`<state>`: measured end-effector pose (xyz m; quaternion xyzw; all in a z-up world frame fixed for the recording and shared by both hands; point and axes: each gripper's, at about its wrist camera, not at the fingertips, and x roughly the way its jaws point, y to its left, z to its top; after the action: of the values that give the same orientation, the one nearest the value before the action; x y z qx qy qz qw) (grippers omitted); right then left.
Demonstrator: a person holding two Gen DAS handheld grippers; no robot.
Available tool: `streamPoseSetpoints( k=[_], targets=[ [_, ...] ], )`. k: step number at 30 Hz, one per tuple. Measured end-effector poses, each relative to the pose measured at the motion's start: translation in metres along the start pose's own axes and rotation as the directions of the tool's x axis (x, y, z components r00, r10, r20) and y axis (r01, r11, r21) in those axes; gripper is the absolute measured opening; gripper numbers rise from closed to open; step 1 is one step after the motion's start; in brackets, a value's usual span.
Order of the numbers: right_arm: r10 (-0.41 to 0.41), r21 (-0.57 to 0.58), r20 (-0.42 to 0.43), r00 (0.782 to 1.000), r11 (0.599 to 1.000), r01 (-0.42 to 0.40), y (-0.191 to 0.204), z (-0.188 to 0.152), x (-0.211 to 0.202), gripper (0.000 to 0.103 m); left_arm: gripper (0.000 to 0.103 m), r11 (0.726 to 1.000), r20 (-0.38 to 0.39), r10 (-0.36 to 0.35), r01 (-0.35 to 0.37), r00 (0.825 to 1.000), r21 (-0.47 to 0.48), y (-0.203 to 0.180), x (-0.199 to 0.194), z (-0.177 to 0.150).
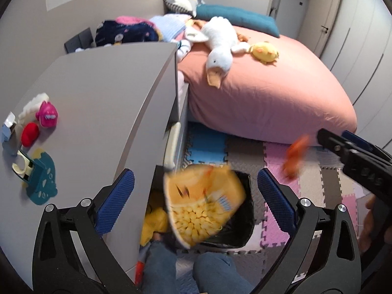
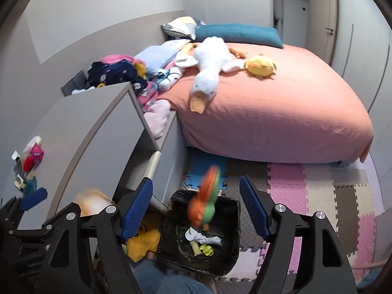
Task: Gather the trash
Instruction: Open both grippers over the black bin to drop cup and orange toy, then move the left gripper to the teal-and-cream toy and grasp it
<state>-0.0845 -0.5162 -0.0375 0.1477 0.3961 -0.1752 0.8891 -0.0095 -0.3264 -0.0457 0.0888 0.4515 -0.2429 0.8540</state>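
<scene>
L gripper (image 1: pixel 196 193) jaws spread, yellow snack bag (image 1: pixel 203 208) loose above black bin (image 2: pixel 227 242). R gripper (image 2: pixel 196 208) jaws apart, orange-green wrapper (image 2: pixel 204 207) over bin. Drop step; next fetch more trash nr bin.

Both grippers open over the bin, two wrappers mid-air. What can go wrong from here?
1. The yellow snack bag looks wide against the bin mouth and hangs nearer its dresser-side rim; it may catch there or slide down beside the yellow plush.
2. The orange-green wrapper is light and tumbling near the bin's far rim; it could drift onto the foam mat.
3. Left gripper and right gripper are close together; they may collide.
</scene>
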Motion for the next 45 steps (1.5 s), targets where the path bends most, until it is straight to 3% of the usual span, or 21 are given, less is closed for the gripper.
streamPoseSetpoints(
  k=[12,17,29,35,45],
  targets=[
    [-0.004,0.001,0.015,1.0,1.0,0.004,0.006,0.0,0.004,0.076,0.097,0.998,0.023,0.033,-0.032,0.999,-0.046,0.023,-0.008,-0.004],
    [0.055,-0.013,0.029,0.998,0.998,-0.055,0.015,-0.001,0.001,0.076,0.097,0.995,0.031,0.068,-0.066,0.997,-0.074,0.034,-0.013,-0.006],
    [0.112,-0.045,0.034,0.993,0.993,-0.11,0.044,0.0,0.001,0.079,0.097,0.961,0.052,0.182,-0.167,0.982,-0.218,0.078,-0.027,-0.009],
    [0.147,-0.061,0.029,0.989,0.988,-0.145,0.059,0.0,0.003,0.079,0.097,0.924,0.044,0.261,-0.236,0.964,-0.301,0.101,-0.028,-0.013],
    [0.172,-0.091,0.008,0.985,0.981,-0.17,0.075,0.0,0.012,0.079,0.092,0.802,0.012,0.414,-0.358,0.91,-0.478,0.148,-0.021,-0.009]
  ],
)
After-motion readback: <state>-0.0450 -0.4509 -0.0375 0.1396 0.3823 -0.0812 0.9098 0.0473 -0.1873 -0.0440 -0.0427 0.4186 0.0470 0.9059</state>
